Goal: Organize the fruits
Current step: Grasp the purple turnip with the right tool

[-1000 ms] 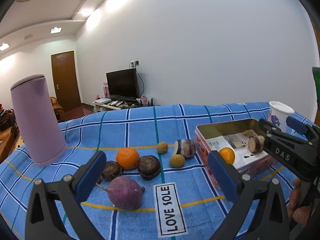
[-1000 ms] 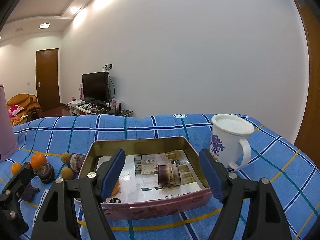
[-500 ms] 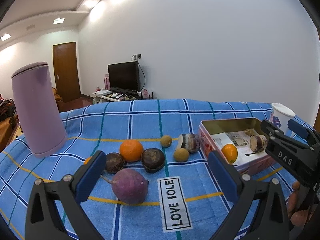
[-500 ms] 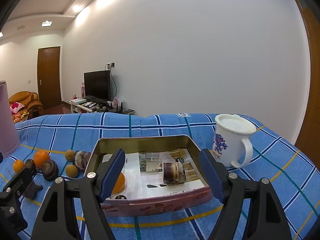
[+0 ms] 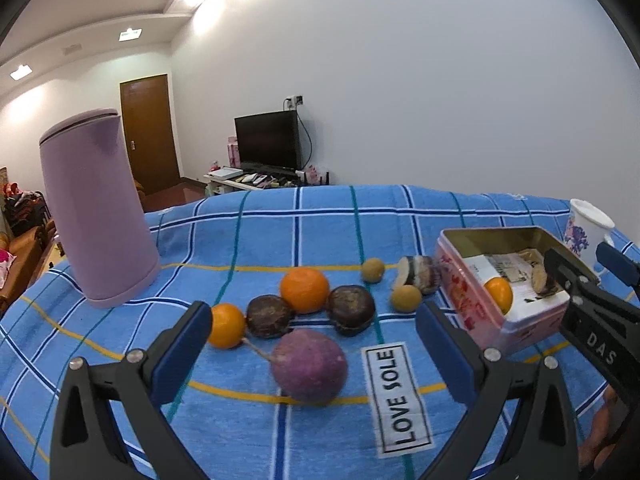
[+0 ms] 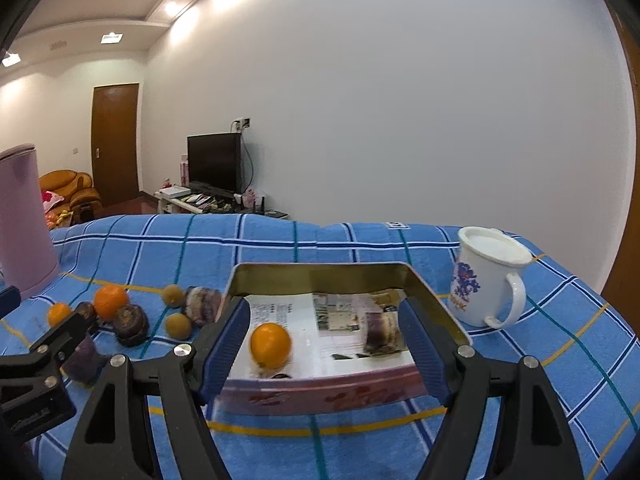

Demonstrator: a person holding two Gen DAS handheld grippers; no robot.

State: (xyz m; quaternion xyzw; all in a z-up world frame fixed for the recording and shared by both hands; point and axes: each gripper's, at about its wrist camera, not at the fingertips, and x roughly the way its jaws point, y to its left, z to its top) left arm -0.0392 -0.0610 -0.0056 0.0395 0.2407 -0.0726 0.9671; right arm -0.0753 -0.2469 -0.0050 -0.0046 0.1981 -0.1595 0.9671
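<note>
While both tools hang above the blue checked cloth (image 5: 320, 224), the left gripper (image 5: 314, 344) is spread wide with nothing between its pads, the purple round fruit (image 5: 309, 366) lying on the cloth in the gap. At its 12 o'clock sit two dark brown fruits (image 5: 351, 309), a large orange (image 5: 305, 289) and a small orange (image 5: 226, 325); two tan balls (image 5: 406, 298) and a cut piece (image 5: 418, 274) lie toward 1 o'clock. The right gripper (image 6: 324, 346) is likewise splayed and empty, framing the open tin (image 6: 320, 276), which holds an orange (image 6: 270, 345) and a cut chunk (image 6: 382, 330). A white mug (image 6: 486, 276) stands at the tin's 2 o'clock; a lilac kettle (image 5: 94, 208) stands at 10 o'clock from the left tool.
</note>
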